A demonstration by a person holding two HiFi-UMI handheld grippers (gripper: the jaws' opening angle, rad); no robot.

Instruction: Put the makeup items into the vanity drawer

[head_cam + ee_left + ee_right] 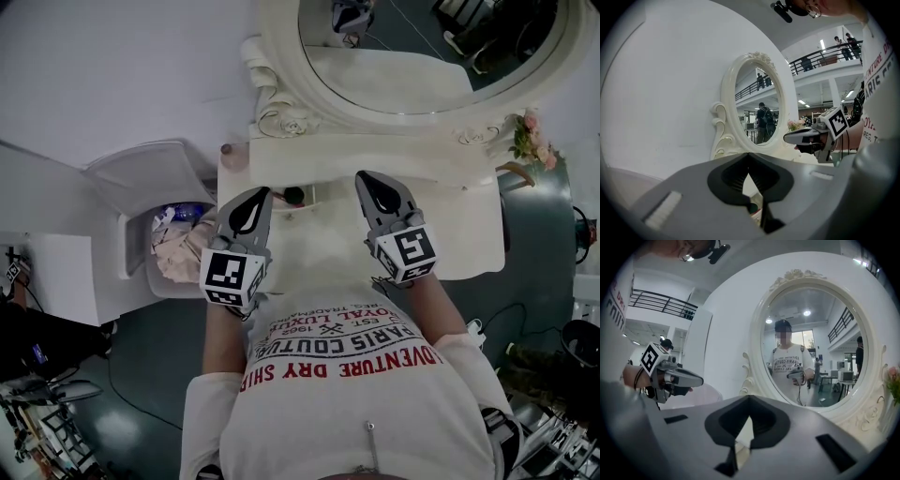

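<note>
The person is facing the white vanity [469, 216] at the frame's centre, apparently about to pick. The left gripper [261, 197] and right gripper [366, 178] are hovering nearly level, jaws closed on nothing (both empty). A small dark makeup item [292, 196] is lying between their tips, so next, I judge, one gripper is needing to open over it.

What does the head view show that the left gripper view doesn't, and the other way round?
Only the head view: the open drawer left of the vanity, with pink and blue things inside. Only the left gripper view: a railed balcony with people on it. Both: the oval mirror, the right gripper and the flowers.
</note>
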